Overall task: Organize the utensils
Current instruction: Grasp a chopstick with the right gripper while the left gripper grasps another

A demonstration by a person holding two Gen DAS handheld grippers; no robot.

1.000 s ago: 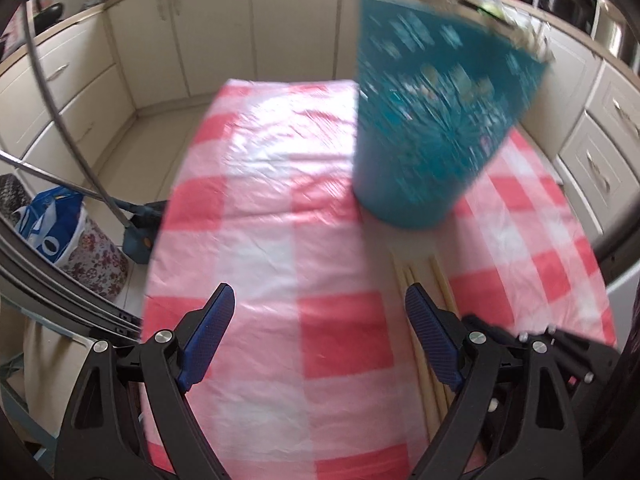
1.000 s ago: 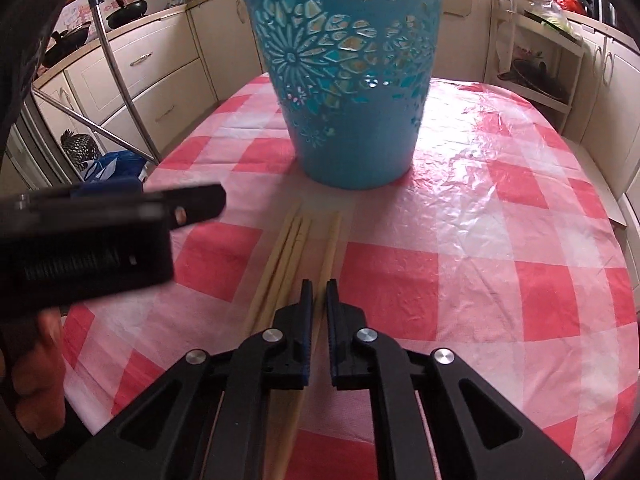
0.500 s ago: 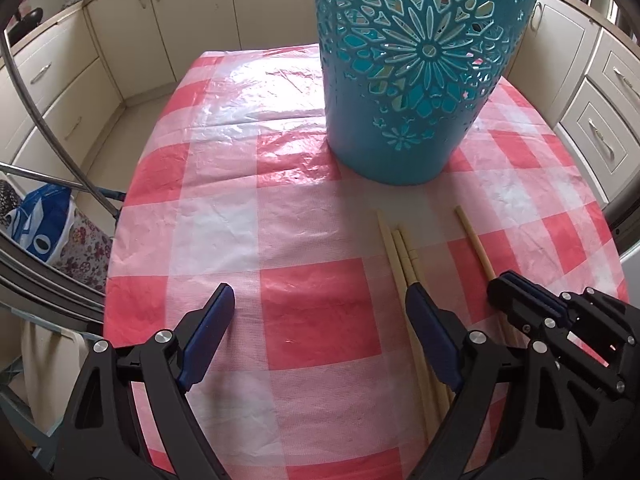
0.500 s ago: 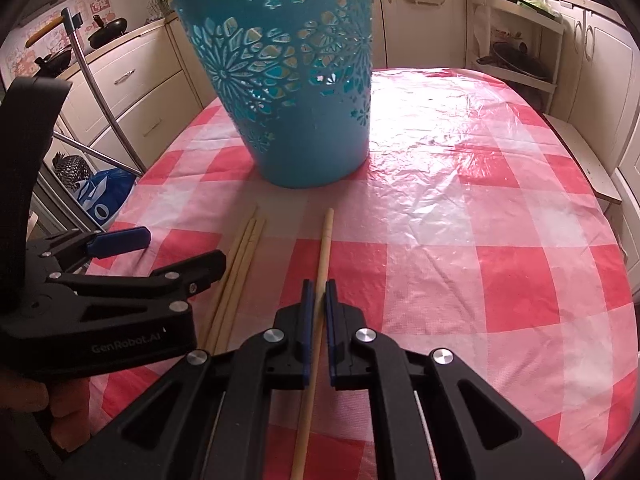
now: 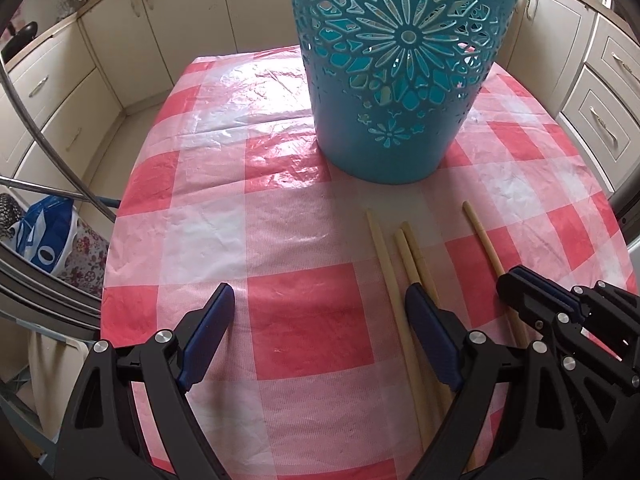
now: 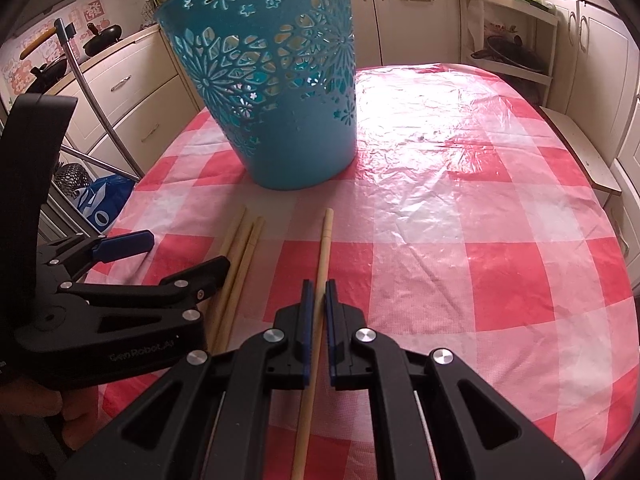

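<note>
A teal cut-out basket (image 5: 400, 80) (image 6: 280, 100) stands upright on the red-and-white checked tablecloth (image 5: 304, 336). Three pale wooden chopsticks (image 5: 400, 264) (image 6: 240, 248) lie side by side in front of it. A single chopstick (image 6: 325, 240) (image 5: 484, 240) lies apart to their right, with my right gripper (image 6: 319, 286) (image 5: 516, 280) shut on its middle. I cannot tell whether it is off the cloth. My left gripper (image 5: 320, 296) (image 6: 180, 252) is open over the cloth, its right finger (image 5: 424, 328) above the three chopsticks. Nothing sits between its pads.
Cream kitchen cabinets (image 5: 60, 92) ring the table. A blue bag (image 5: 48, 236) and a curved metal tube (image 5: 40, 136) stand off the table's left edge. A white rack with dishes (image 6: 516, 36) stands at the back right, and a low wooden ledge (image 6: 580, 148) runs along the right side.
My right gripper has drawn its chopstick rightward, away from the other three. The left gripper has dropped closer to the cloth and the basket now fills its view.
</note>
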